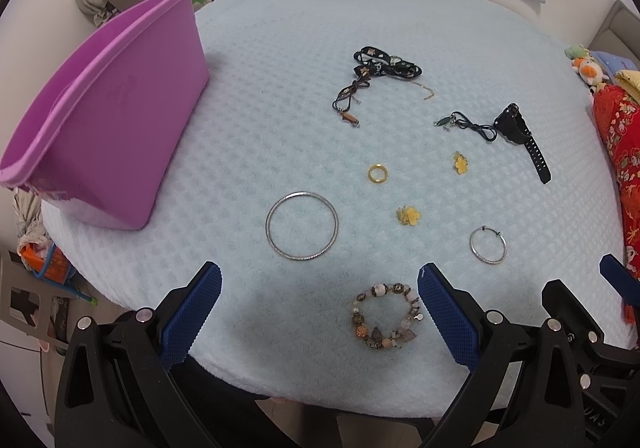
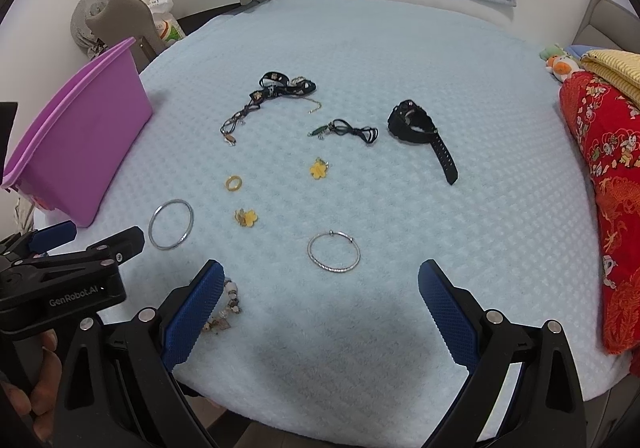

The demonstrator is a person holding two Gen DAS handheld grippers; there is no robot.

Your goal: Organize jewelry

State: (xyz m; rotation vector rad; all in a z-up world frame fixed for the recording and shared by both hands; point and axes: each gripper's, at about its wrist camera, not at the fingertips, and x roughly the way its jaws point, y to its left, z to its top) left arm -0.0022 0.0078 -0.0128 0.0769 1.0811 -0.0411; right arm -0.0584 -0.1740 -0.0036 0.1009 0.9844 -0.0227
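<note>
Left gripper [image 1: 320, 284] and right gripper [image 2: 320, 282], jaws wide apart and holding nothing, hover over a blue blanket [image 1: 280, 95]. Beaded bracelet [image 1: 385, 316] lies between the left jaws; bangle [image 1: 302, 225], ring [image 1: 378, 173], watch [image 1: 520, 131] beyond; purple bin [image 1: 108, 127] left.

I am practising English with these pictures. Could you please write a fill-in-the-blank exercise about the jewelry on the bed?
1. The tall plastic bin at the left of the light blue blanket is ____ in colour.
2. The beaded bracelet of brown and pink stones lies between the open fingers of the ____ claw.
3. The black wristwatch with a rubber strap lies ____ the bin.
4. Both claws are ____; the right claw holds nothing.

Missing words: purple; left; outside; open
</note>
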